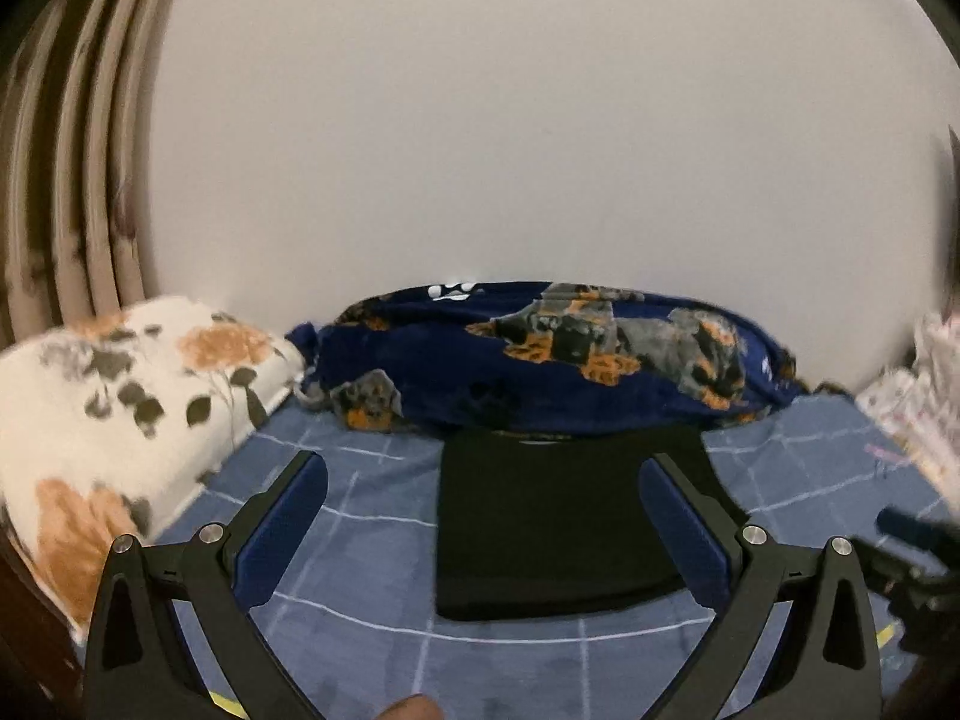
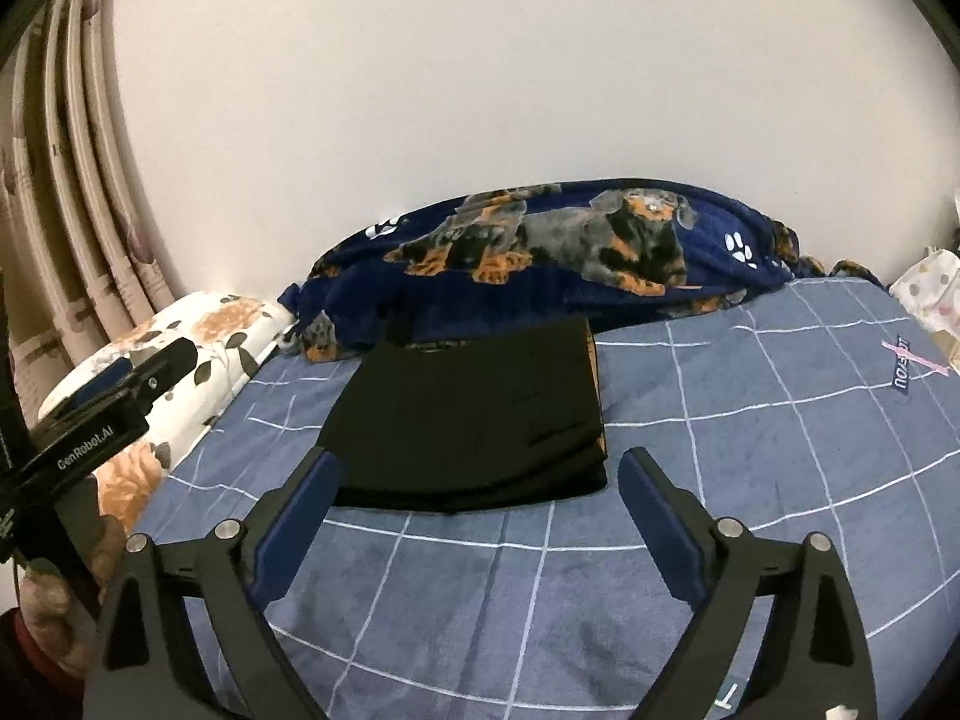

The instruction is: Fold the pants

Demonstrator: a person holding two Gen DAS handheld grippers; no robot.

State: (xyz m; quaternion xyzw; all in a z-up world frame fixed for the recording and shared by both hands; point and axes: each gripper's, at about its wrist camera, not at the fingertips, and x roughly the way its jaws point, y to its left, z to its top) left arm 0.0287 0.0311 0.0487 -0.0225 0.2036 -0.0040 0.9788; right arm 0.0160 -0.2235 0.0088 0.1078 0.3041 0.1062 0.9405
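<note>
Black pants [image 1: 540, 516] lie folded into a flat rectangle on the blue checked bed sheet [image 1: 360, 540], their far edge against a dog-print blanket. In the right wrist view the same pants [image 2: 474, 414] sit just beyond the fingers. My left gripper [image 1: 480, 468] hangs open above the sheet, its right finger over the pants' right edge, with nothing held. My right gripper [image 2: 477, 462] is open too, raised over the near edge of the pants, with nothing between its pads. The left gripper [image 2: 138, 375] also shows at the left of the right wrist view, over the pillow.
A navy blanket [image 2: 570, 246] with dog prints is bunched along the wall. A white floral pillow [image 1: 120, 408] lies at the left, curtains [image 2: 72, 180] behind it. Pale patterned fabric [image 1: 924, 408] sits at the bed's right edge. The sheet [image 2: 750, 450] stretches right of the pants.
</note>
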